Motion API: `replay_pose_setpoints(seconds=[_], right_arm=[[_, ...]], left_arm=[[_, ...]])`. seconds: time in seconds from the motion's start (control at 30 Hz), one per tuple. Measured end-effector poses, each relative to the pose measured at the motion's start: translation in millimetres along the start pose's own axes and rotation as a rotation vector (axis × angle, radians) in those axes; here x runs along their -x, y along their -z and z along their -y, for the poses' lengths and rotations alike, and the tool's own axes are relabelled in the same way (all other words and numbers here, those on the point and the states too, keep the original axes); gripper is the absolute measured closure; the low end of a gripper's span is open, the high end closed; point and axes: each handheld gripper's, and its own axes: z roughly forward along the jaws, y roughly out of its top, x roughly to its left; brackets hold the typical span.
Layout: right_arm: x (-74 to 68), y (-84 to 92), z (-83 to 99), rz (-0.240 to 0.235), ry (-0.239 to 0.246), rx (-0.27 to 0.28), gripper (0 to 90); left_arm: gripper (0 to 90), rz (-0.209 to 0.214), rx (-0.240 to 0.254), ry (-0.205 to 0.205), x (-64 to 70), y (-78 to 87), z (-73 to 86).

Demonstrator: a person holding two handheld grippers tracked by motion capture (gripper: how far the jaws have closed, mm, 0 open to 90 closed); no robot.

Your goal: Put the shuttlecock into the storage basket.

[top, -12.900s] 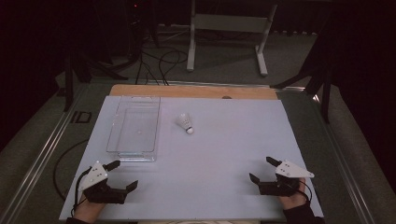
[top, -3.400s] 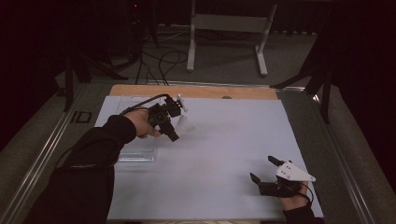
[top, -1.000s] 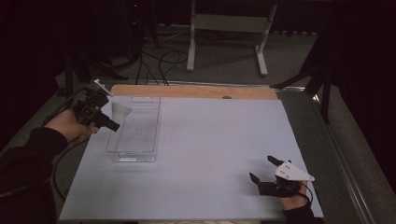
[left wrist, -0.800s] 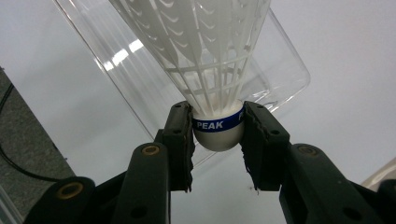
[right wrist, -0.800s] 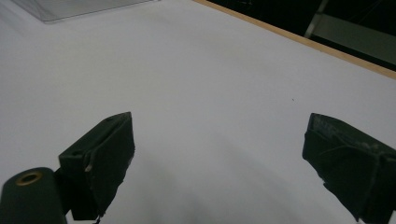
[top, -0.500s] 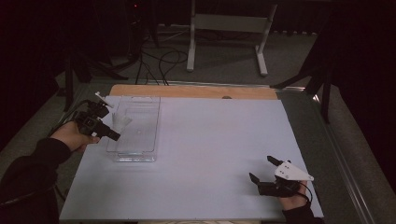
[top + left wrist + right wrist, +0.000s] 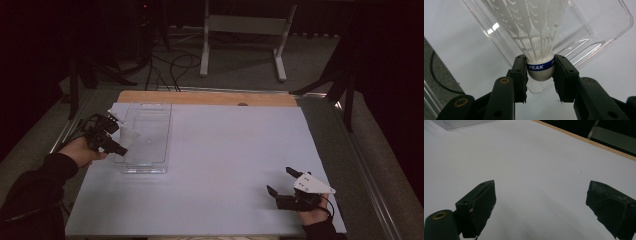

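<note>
A white shuttlecock (image 7: 536, 37) with a blue band around its cork is clamped by the cork between the pads of my left gripper (image 7: 540, 72). In the high view that gripper (image 7: 119, 142) hangs at the left edge of a clear plastic tray (image 7: 159, 145), with the shuttlecock (image 7: 127, 135) over the tray's left rim. The tray (image 7: 599, 37) lies just beyond the feathers in the left gripper view. My right gripper (image 7: 281, 182) rests near the table's front right corner. Its jaws stand wide apart over the bare white sheet, as the right gripper view (image 7: 540, 202) shows.
A white sheet (image 7: 225, 165) covers the table, with a strip of wood (image 7: 200, 98) along its far edge. Metal rails run down both sides. Cables and a stand sit on the dark floor beyond.
My left gripper has come down with the shuttlecock and shifted right toward the tray's left rim. The right gripper has stayed put.
</note>
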Motion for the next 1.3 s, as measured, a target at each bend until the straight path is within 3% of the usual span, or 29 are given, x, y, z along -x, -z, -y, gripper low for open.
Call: replay_pose_setpoints(seconds=[0.2,0.57,0.77,0.9,1.03,1.1,1.17,1.27,1.3], right_arm=[[0.2,0.3,0.2,0.001,-0.001,0.000,9.3],[0.3,1.2,-0.1,0.009,0.001,0.000,9.3],[0.7,2.1,-0.1,0.013,0.002,0.005,9.3],[0.8,2.3,-0.3,0.014,0.004,0.006,9.3],[0.8,2.6,-0.4,0.014,0.003,0.006,9.3],[0.7,2.2,-0.3,0.014,0.003,0.006,9.3],[0.4,2.4,-0.5,0.014,0.003,0.005,9.3],[0.5,2.2,-0.5,0.014,0.004,0.005,9.3],[0.4,2.2,-0.5,0.014,0.003,0.004,9.3]], left_arm=[[64.9,-0.014,-0.031,-0.024,1.8,-7.5,0.5],[63.8,-0.030,-0.082,-0.012,0.6,-7.4,-5.9],[47.5,-0.023,-0.090,0.016,2.5,-3.1,-9.1],[31.1,-0.028,-0.096,0.019,4.4,-1.0,-9.6],[22.0,-0.016,-0.071,0.049,3.0,3.8,-9.8],[13.5,0.005,-0.041,0.036,3.0,6.5,-9.2],[12.6,0.004,-0.010,0.024,4.7,8.5,-9.2],[0.0,0.023,0.037,-0.028,9.0,8.6,-8.4],[0.0,0.007,0.057,-0.043,11.0,8.4,-8.0]])
